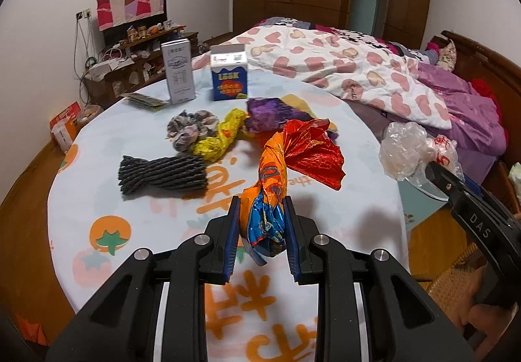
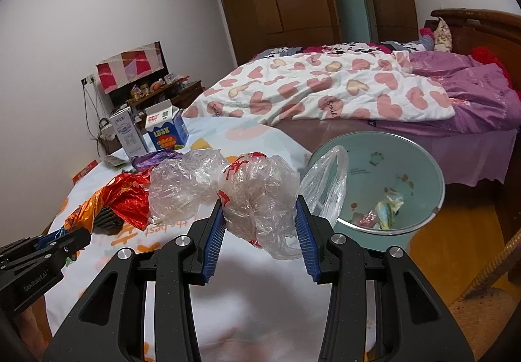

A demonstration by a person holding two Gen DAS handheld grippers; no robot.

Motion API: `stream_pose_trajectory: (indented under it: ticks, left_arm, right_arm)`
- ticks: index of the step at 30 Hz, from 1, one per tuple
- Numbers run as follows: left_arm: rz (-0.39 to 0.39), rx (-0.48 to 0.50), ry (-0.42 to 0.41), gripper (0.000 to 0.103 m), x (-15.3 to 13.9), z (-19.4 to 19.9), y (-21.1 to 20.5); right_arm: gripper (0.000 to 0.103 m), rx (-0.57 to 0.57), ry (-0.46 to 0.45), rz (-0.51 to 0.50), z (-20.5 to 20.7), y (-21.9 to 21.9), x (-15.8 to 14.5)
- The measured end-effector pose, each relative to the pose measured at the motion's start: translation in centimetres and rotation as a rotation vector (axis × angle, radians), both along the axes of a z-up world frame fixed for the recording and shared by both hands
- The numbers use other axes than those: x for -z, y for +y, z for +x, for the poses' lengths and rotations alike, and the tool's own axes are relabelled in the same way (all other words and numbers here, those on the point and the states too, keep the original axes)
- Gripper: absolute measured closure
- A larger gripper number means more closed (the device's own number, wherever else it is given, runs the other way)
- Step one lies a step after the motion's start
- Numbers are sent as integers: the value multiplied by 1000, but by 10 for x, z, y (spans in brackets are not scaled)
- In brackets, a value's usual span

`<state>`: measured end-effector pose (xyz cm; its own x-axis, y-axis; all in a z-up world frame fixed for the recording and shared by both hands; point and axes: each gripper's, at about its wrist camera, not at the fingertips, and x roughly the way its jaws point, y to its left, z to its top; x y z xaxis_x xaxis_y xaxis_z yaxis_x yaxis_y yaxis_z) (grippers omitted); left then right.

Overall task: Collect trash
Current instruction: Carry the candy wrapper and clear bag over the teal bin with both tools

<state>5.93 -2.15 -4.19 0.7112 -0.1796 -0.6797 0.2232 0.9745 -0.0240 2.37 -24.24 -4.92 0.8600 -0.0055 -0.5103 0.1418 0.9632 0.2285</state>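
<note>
Left gripper (image 1: pixel 262 222) clamps my orange-red foil wrapper (image 1: pixel 293 160); right gripper (image 2: pixel 260 225) pinches a crumpled clear plastic bag (image 2: pixel 228 186). Teal bin (image 2: pixel 423 166) gapes at two o'clock, beyond the table edge (image 2: pixel 306 153).

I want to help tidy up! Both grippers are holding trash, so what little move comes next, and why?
Probably carry the right hand-held gripper sideways over the bin and let go. It already clamps the crumpled clear plastic bag, and the open bin sits close beside it, with trash inside.
</note>
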Motion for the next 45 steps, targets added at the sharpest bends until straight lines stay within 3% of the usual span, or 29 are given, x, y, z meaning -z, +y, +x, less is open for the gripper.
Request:
stream_pose_trajectory:
  ticks: [28, 45]
  left_arm:
    - [27, 143, -20, 78, -2, -1, -86]
    - [55, 251, -8, 78, 15, 24, -161]
  right_arm:
    - [61, 207, -19, 29, -18, -87, 7]
    - [61, 379, 23, 19, -19, -155, 26]
